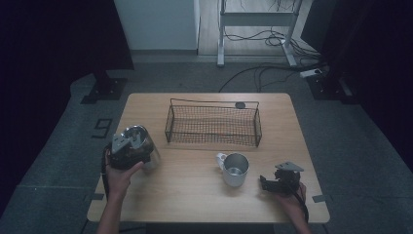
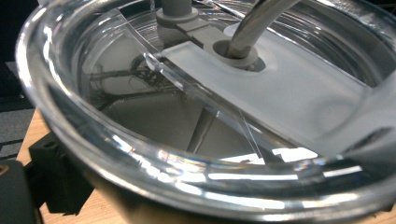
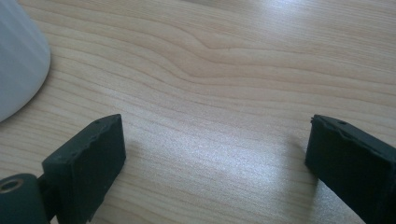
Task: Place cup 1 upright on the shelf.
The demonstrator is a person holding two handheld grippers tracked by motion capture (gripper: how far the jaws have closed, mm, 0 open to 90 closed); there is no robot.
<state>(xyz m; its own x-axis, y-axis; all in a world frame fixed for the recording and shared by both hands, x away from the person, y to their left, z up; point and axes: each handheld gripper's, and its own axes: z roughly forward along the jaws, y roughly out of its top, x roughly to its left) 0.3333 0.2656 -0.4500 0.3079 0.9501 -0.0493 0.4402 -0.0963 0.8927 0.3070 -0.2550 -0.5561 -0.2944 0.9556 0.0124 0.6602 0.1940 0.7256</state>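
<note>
Plainly, the pale wooden table point(image 1: 195, 195) carries everything that matters, and the long black wire-mesh basket point(image 1: 213, 125) sits toward its far edge, its long axis running across the table from side to side. Nearer the person, on the table's left edge, stands the shiny steel tumbler with a clear plastic lid and straw point(image 1: 141, 142), and the left gripper point(image 1: 127, 148) is set right against its near side; from the left gripper view the clear lid point(image 2: 196, 116) looms just in front of the camera, with one black jaw tip low at the left beside the cup wall, so I judge the jaws stand wide around the tumbler, though I cannot tell whether the pads press. The basket lies ahead and to the right of that hand, so a lift would carry the tumbler forward and inward. Smaller, the white enamel mug with a handle point(image 1: 234, 168) stands near the middle front. The right gripper point(image 1: 278, 183) rests just to its right, jaws wide apart and empty over bare wood.
</note>
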